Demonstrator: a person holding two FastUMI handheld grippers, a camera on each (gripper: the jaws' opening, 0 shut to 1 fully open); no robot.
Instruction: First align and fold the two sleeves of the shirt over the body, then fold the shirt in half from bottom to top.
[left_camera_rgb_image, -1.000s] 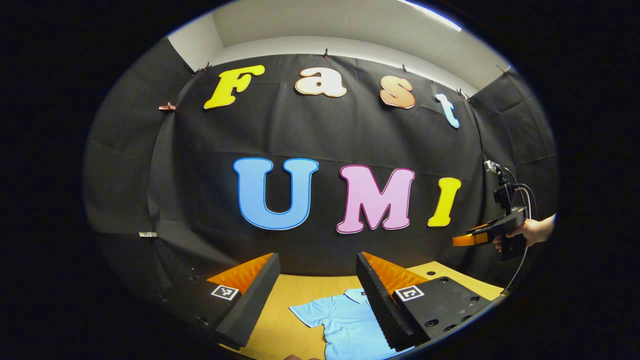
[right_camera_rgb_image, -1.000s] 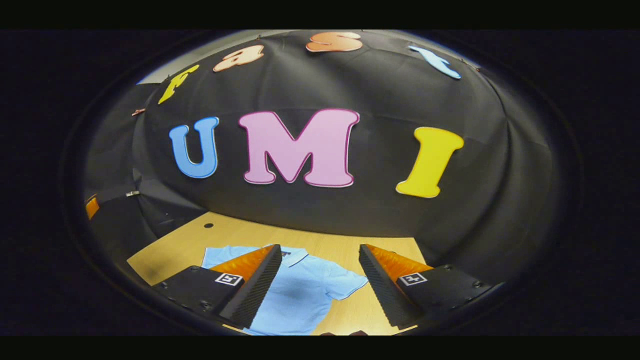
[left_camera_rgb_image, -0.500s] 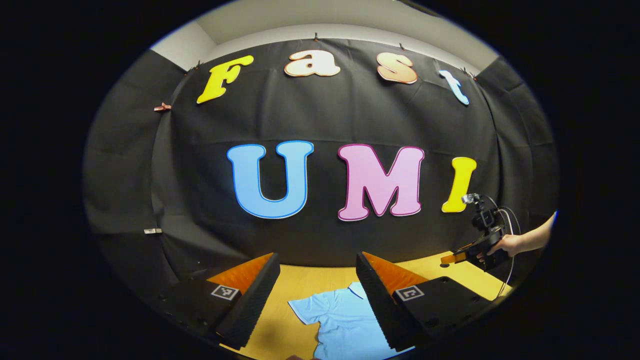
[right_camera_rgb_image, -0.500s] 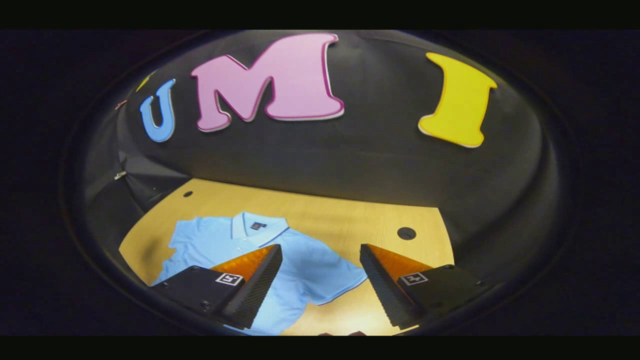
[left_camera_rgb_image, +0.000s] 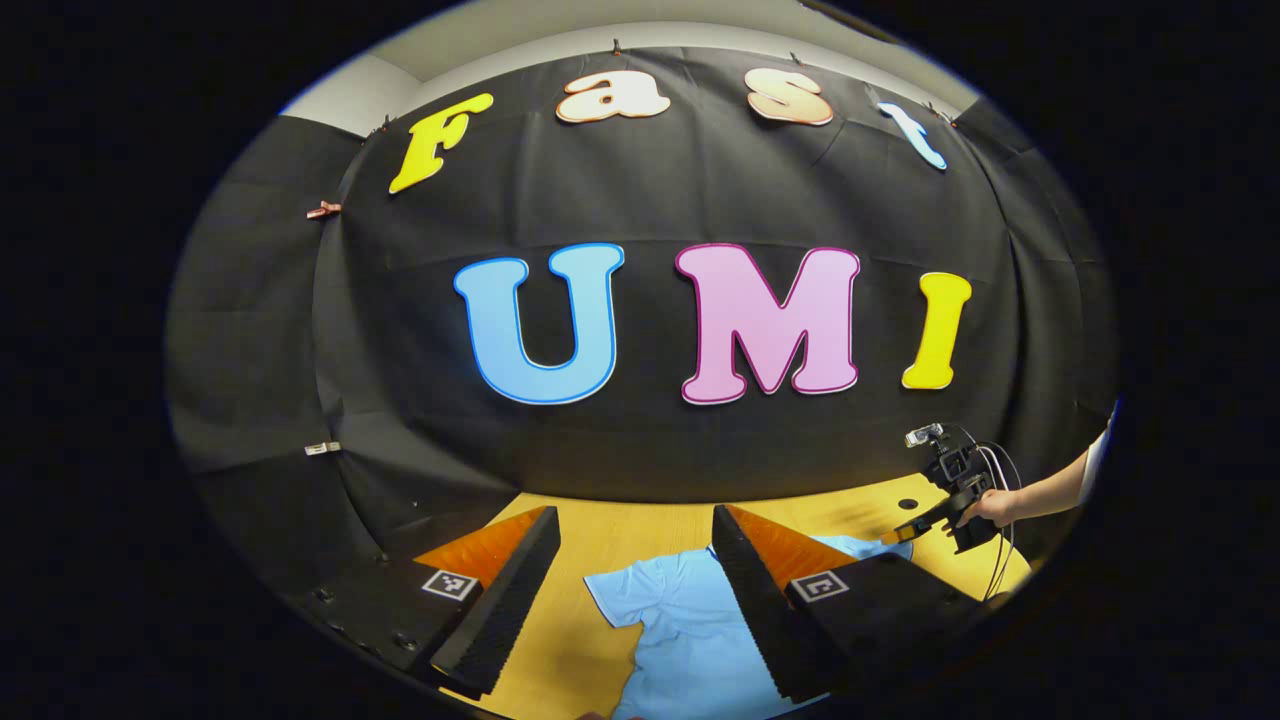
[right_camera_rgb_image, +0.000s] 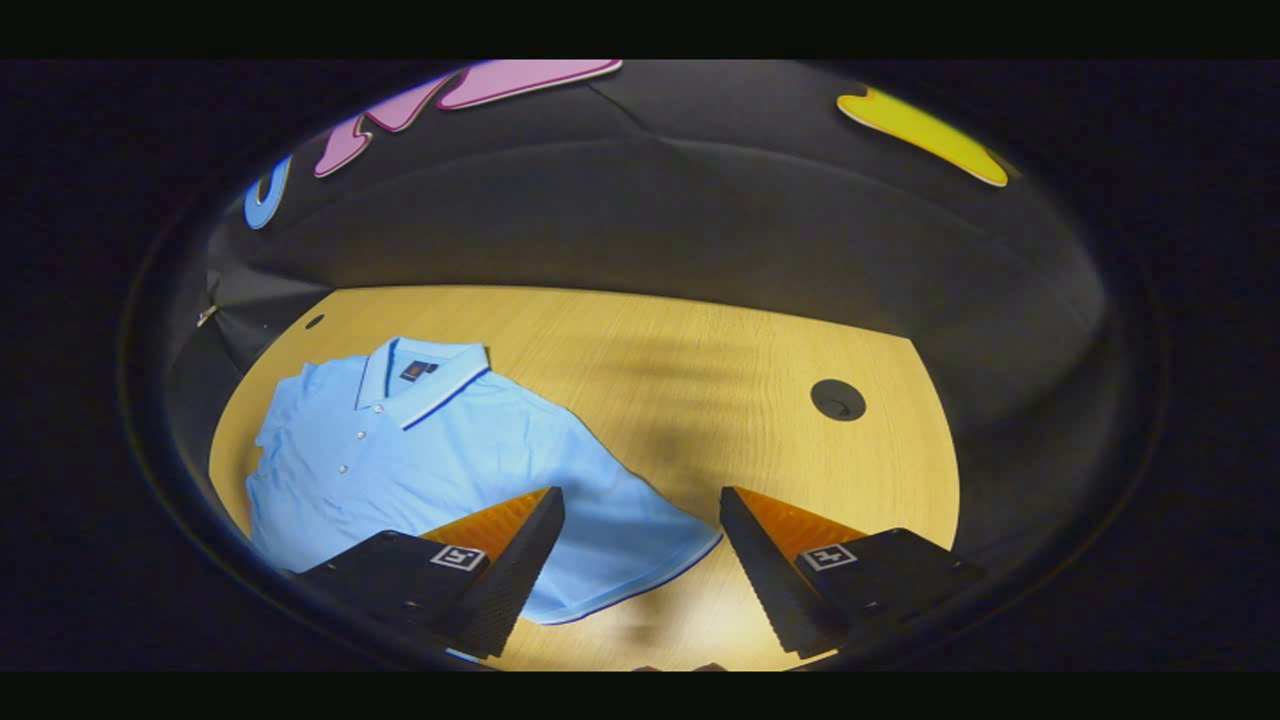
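The light-blue polo shirt (right_camera_rgb_image: 420, 470) lies flat and face up on the wooden worktop (right_camera_rgb_image: 700, 350), collar toward the far edge, its body filling the worktop's left part in the right gripper view. It looks like thin, soft knit: light, limp, likely to drag and wrinkle if pulled sideways, so a pinch at a hem should lift it cleanly.

Starting at the left, the left hand-held gripper (left_camera_rgb_image: 630, 590) hangs above the shirt's left sleeve (left_camera_rgb_image: 620, 598) with its jaws wide apart and nothing between them. That sleeve's cuff edge, spread toward the near left corner, looks like the natural hold.

Further right, the right sleeve (right_camera_rgb_image: 640, 545) (trimmed with a dark line at the cuff) points toward the near edge. The right hand-held gripper (right_camera_rgb_image: 640, 560) hovers just over it, fully open and empty; in the left gripper view a hand (left_camera_rgb_image: 985, 505) carries it low by that sleeve.

The right half of the worktop is bare apart from 1 round cable hole (right_camera_rgb_image: 838, 399), leaving ample room to swing. The black cloth wall (right_camera_rgb_image: 700, 220) stands close behind the far edge.
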